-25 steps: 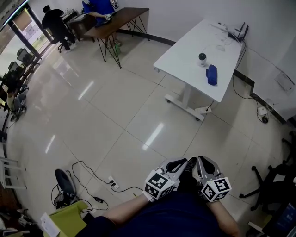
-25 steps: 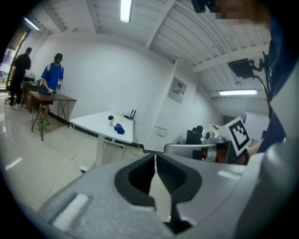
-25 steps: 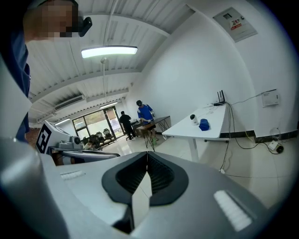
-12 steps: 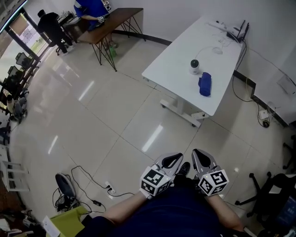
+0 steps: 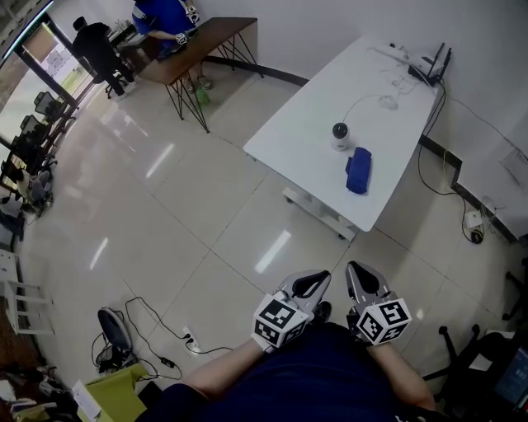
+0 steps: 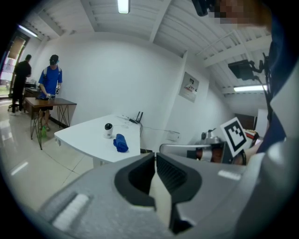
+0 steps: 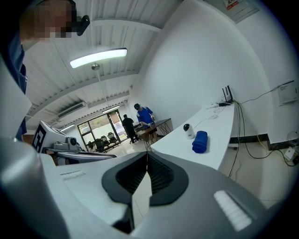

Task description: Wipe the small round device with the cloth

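No brand name or print can be read anywhere. The only markings are black-and-white square markers, one showing on the cube of each gripper at the bottom of the head view. A wall notice (image 6: 190, 87) with a red spot, upper right of centre in the left gripper view, is too small to read. So is the red-lettered sign (image 7: 233, 4) cut off at the top edge of the right gripper view.

There are two grippers, side by side low in the head view. The left gripper (image 5: 309, 280) has its jaws pressed together with nothing between them, and the right gripper (image 5: 363, 274) is closed and empty in the same way.

One white table (image 5: 305, 124) stands in the upper right of the head view, well apart from both grippers. On it are one small round device (image 5: 340, 133), white with a dark face, and one folded blue cloth (image 5: 358, 171) just beside it, toward the lower right. One black router (image 5: 429, 67) with two antennas sits at the table's far end.

One dark wooden table (image 5: 210, 37) stands at the upper left with two people by it, one in blue (image 5: 169, 15) and one in black (image 5: 97, 45).
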`<control>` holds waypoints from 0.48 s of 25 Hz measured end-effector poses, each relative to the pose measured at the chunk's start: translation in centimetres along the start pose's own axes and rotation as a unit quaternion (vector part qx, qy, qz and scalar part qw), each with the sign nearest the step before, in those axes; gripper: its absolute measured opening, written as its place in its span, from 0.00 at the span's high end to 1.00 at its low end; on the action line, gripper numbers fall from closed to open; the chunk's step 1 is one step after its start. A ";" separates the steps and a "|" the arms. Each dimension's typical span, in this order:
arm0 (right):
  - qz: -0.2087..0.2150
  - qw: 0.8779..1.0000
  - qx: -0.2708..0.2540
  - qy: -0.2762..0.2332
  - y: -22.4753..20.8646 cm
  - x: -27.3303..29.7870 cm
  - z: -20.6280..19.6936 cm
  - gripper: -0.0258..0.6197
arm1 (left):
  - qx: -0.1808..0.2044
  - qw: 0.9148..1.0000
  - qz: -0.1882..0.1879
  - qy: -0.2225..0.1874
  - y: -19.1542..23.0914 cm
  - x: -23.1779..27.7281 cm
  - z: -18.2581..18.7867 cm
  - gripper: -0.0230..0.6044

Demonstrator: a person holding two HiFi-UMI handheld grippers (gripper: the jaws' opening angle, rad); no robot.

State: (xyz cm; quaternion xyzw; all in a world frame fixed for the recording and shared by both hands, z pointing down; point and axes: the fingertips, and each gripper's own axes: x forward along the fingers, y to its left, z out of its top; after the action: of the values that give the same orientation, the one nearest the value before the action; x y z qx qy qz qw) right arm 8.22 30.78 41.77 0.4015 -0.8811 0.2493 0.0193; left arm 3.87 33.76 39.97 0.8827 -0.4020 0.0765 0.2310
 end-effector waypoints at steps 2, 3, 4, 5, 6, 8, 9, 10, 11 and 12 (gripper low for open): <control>0.004 1.000 0.001 0.004 -0.5 0.5 0.1 0.94 | -0.004 1.000 0.006 -0.001 0.7 0.6 0.4 0.95; 0.005 1.000 0.001 0.006 -0.8 0.7 0.2 0.94 | -0.005 1.000 0.008 -0.001 1.0 0.9 0.6 0.95; 0.004 1.000 0.002 0.007 -1.2 1.0 0.3 0.94 | -0.007 1.000 0.011 -0.001 1.4 1.2 0.7 0.95; 0.003 1.000 0.003 0.008 -1.6 1.2 0.4 0.94 | -0.008 1.000 0.012 0.000 1.7 1.5 0.8 0.95; 0.002 1.000 0.004 0.009 -1.9 1.5 0.5 0.94 | -0.008 1.000 0.012 0.002 1.9 1.8 0.9 0.95; -0.001 1.000 0.005 0.011 -2.7 2.1 0.7 0.94 | -0.005 1.000 0.008 0.003 2.4 2.5 1.1 0.95; -0.003 1.000 0.006 0.011 -3.0 2.4 0.9 0.94 | -0.004 1.000 0.004 0.002 2.6 3.0 1.2 0.95; -0.007 1.000 0.006 0.011 -3.5 2.8 1.1 0.94 | -0.004 1.000 -0.001 0.003 3.0 3.5 1.3 0.95; -0.010 1.000 0.006 0.010 -4.0 3.2 1.4 0.94 | -0.005 1.000 -0.006 0.003 3.4 4.0 1.4 0.95; -0.014 1.000 0.006 0.009 -4.5 3.7 1.7 0.94 | -0.005 1.000 -0.011 0.002 3.8 4.7 1.6 0.95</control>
State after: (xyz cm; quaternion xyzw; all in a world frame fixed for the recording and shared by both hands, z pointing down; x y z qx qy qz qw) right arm 9.22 24.93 43.05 0.4115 -0.8736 0.2582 0.0285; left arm 4.05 27.70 41.40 0.8856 -0.3923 0.0742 0.2372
